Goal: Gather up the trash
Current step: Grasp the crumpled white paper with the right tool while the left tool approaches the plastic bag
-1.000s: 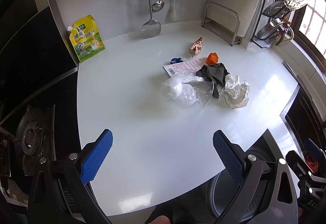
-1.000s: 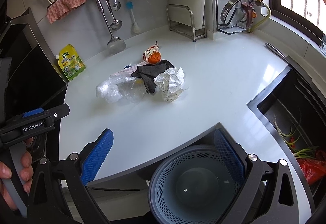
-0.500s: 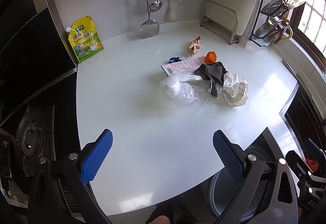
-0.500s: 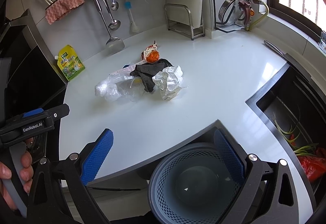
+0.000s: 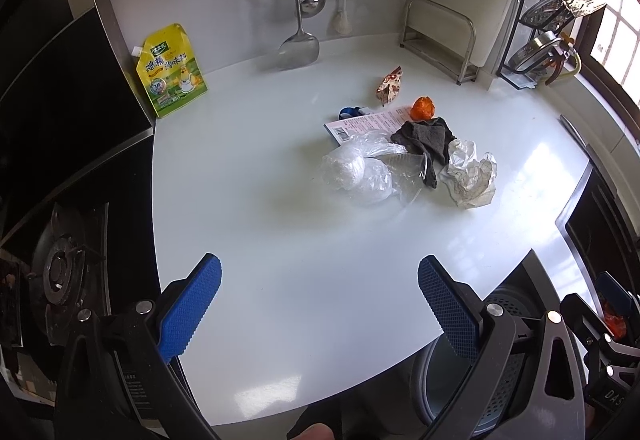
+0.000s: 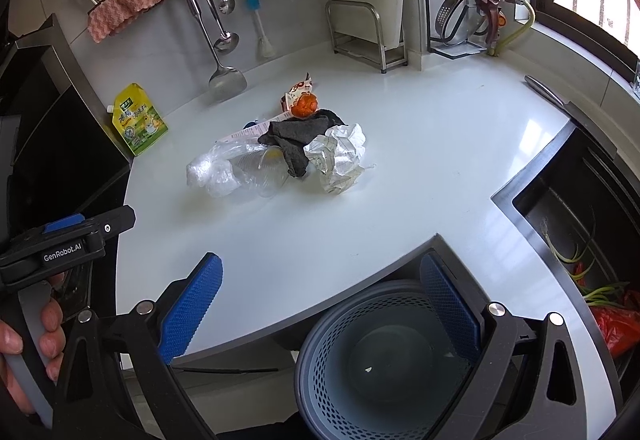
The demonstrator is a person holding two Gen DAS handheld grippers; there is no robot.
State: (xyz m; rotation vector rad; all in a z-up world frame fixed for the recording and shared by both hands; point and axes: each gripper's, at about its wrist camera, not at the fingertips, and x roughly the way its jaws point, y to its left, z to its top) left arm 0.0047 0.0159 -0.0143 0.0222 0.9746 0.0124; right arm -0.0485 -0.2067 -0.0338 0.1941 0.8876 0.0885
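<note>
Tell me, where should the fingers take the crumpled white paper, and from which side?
Grip the crumpled white paper across its raised, bunched middle, coming from above on its open right side; its left edge touches the dark cloth. The right gripper is open and nearer.

I count two grippers, my left gripper [image 5: 319, 290] and my right gripper [image 6: 320, 290], each with two blue pads. On the white countertop [image 5: 260, 232] I see one crumpled paper ball [image 5: 472, 176], one dark grey cloth [image 5: 428, 140], one clear plastic cup [image 6: 264, 168], one clear plastic bag [image 5: 356, 172], one printed paper sheet [image 5: 368, 122], one orange ball of wrapper [image 5: 423, 108], one snack wrapper [image 5: 389, 86], one small blue item [image 5: 347, 112] and one yellow seasoning pouch [image 5: 172, 71]. Below the edge stands one grey mesh bin [image 6: 384, 360]
</note>
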